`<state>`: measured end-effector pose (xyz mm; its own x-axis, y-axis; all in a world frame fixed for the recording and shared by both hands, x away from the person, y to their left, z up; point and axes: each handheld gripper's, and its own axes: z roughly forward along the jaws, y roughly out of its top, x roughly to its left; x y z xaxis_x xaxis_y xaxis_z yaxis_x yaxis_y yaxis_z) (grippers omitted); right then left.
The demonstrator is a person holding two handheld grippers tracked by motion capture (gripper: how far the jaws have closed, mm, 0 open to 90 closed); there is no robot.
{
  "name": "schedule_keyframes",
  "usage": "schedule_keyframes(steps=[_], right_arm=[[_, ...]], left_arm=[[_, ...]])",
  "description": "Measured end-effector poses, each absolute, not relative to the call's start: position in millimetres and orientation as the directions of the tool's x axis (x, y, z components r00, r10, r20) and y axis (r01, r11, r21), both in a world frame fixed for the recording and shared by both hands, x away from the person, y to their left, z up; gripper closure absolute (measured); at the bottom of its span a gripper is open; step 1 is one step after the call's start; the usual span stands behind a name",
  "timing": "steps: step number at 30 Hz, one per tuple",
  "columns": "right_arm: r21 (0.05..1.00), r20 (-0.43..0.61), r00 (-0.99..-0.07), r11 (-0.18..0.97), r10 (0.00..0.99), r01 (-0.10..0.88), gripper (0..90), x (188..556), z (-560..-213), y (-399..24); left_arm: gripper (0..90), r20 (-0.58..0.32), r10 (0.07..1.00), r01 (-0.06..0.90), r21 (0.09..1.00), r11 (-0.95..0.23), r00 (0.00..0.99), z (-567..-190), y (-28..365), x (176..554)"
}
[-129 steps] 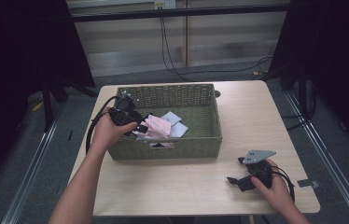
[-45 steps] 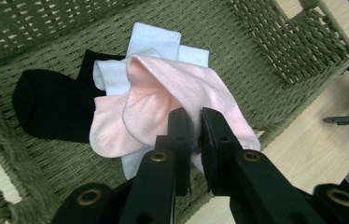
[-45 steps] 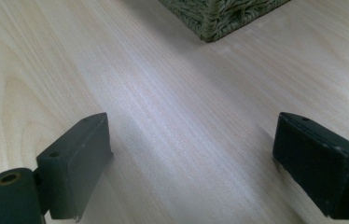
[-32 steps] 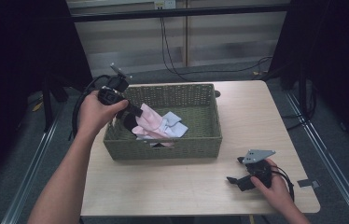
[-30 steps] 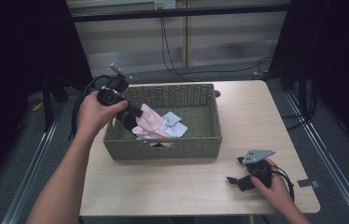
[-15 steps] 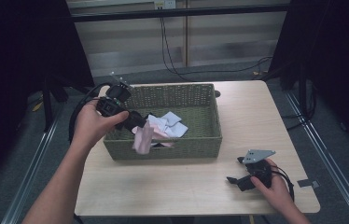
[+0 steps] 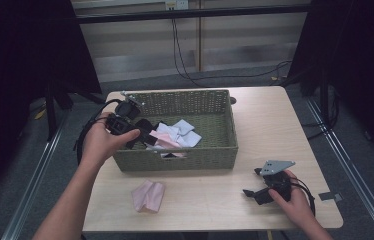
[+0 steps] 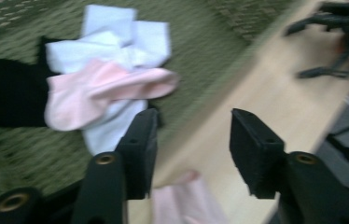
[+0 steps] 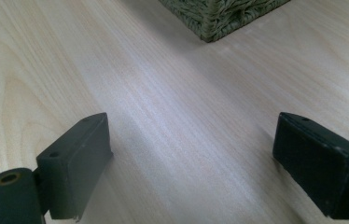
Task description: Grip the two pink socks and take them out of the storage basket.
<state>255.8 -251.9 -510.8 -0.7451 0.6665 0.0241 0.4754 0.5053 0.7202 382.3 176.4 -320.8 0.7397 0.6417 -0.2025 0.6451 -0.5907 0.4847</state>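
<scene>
One woven green rectangular basket point(image 7: 185, 156) stands on one pale wooden table point(image 7: 275, 130). One pink folded sock point(image 7: 148, 195) lies outside the basket. Inside are a pink sock point(image 8: 102, 91), several white or pale blue socks point(image 8: 116, 46) too overlapped to count, and one black cloth item point(image 8: 4, 98).

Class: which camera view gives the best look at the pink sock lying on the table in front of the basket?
The high view: the pink sock lies whole on the table, apart from the basket. The left gripper view catches a blurred corner of it below the open fingers. The right gripper view looks at bare tabletop and a basket corner.
</scene>
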Motion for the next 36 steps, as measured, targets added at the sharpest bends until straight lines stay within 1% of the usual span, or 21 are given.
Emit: schedule_keyframes(steps=[3,4,5,6,13,15,17,18,23,27,28,31,32,33,34,36], right_arm=[[0.720,0.024,-0.745,0.505,0.667,0.475,10.6,255.8,-510.8,-251.9],[0.720,0.025,-0.745,0.505,0.667,0.476,10.6,255.8,-510.8,-251.9],[0.720,0.025,-0.745,0.505,0.667,0.476,10.6,255.8,-510.8,-251.9],[0.720,0.026,-0.746,0.505,0.666,0.476,10.6,255.8,-510.8,-251.9],[0.720,0.024,-0.745,0.506,0.666,0.475,10.6,255.9,-510.8,-252.0],[0.720,0.026,-0.745,0.504,0.667,0.477,10.6,255.8,-510.8,-251.8],[0.720,0.026,-0.745,0.505,0.666,0.476,10.6,255.9,-510.9,-251.9],[0.720,0.025,-0.744,0.505,0.667,0.477,10.6,255.8,-510.8,-251.8],[0.721,0.026,-0.745,0.504,0.667,0.476,10.6,255.8,-510.9,-251.8],[0.720,0.026,-0.743,0.503,0.668,0.477,10.6,255.7,-510.8,-251.8],[0.721,0.025,-0.744,0.503,0.668,0.477,10.6,255.8,-510.8,-251.8],[0.721,0.026,-0.744,0.503,0.668,0.477,10.6,255.8,-510.8,-251.8],[0.721,0.026,-0.744,0.503,0.667,0.477,10.6,255.9,-510.8,-251.9],[0.721,0.026,-0.744,0.503,0.667,0.477,10.6,255.9,-510.8,-251.9],[0.721,0.026,-0.744,0.503,0.668,0.477,10.6,255.8,-510.8,-251.9],[0.721,0.026,-0.744,0.503,0.667,0.477,10.6,255.8,-510.8,-251.9]], left_arm=[[43.8,-0.192,0.660,0.653,0.492,-0.576,0.726,-330.9,179.3,390.2],[43.0,-0.185,0.675,0.659,0.504,-0.558,0.714,-341.0,181.0,397.0],[42.8,-0.185,0.675,0.659,0.504,-0.558,0.714,-341.0,181.0,397.0],[41.9,-0.194,0.673,0.655,0.526,-0.542,0.714,-350.1,182.5,403.6],[42.7,-0.187,0.705,0.679,0.517,-0.521,0.684,-366.7,177.0,419.9],[42.7,-0.177,0.698,0.674,0.501,-0.543,0.694,-371.5,175.8,426.8],[42.8,-0.168,0.693,0.664,0.507,-0.549,0.701,-376.3,173.1,432.4],[42.8,-0.159,0.676,0.646,0.510,-0.568,0.719,-380.6,169.6,438.4],[42.8,-0.167,0.672,0.652,0.490,-0.578,0.722,-389.9,162.2,448.6],[43.3,-0.157,0.674,0.654,0.475,-0.589,0.722,-400.9,155.6,456.0],[43.2,-0.148,0.663,0.646,0.453,-0.614,0.734,-405.8,152.8,459.1],[43.0,-0.145,0.651,0.637,0.448,-0.628,0.745,-411.1,149.7,461.3],[42.6,-0.150,0.652,0.648,0.404,-0.645,0.743,-414.2,147.2,463.3],[42.4,-0.150,0.652,0.648,0.404,-0.645,0.743,-414.2,147.2,463.3],[42.5,-0.152,0.654,0.654,0.386,-0.651,0.741,-416.1,145.6,464.3],[44.4,-0.157,0.650,0.655,0.367,-0.660,0.743,-417.5,144.7,465.3]])
